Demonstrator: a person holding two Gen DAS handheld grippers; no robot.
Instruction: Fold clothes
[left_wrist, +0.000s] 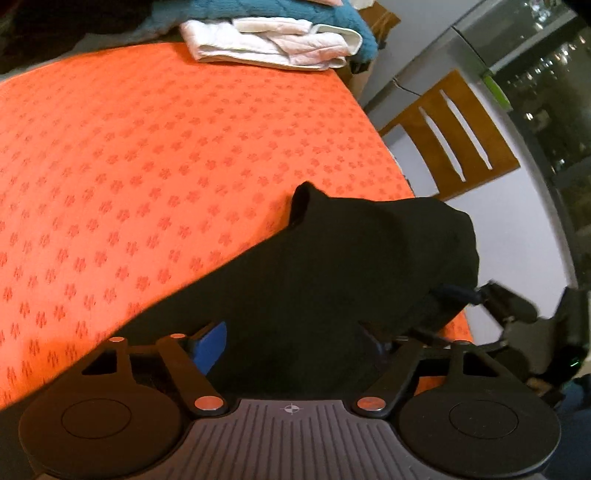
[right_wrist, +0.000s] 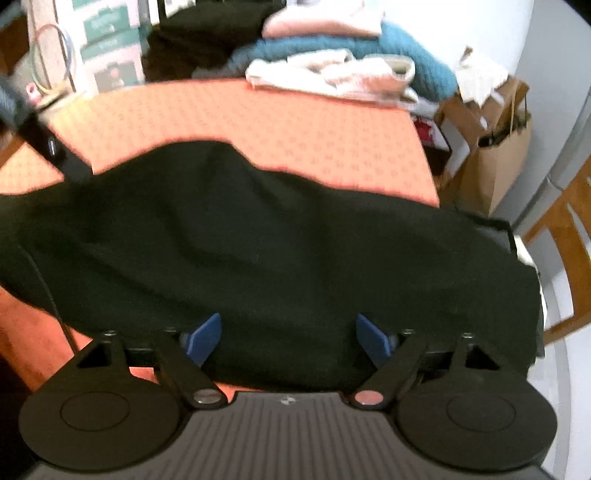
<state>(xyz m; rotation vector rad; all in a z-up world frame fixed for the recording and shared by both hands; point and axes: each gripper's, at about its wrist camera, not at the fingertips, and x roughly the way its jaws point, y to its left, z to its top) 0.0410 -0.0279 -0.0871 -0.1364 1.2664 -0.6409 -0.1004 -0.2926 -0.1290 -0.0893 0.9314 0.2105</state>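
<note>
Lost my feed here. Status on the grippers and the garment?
Left gripper open, right gripper open, both over the black garment. Garment spread on orange tablecloth. Folded white cloth at far edge, not in the way.

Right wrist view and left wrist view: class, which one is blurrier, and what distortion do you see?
Right wrist view: soft all over, with motion blur on the black garment. Left wrist view: sharper, the orange tablecloth pattern crisp; fisheye bends its far edge.
</note>
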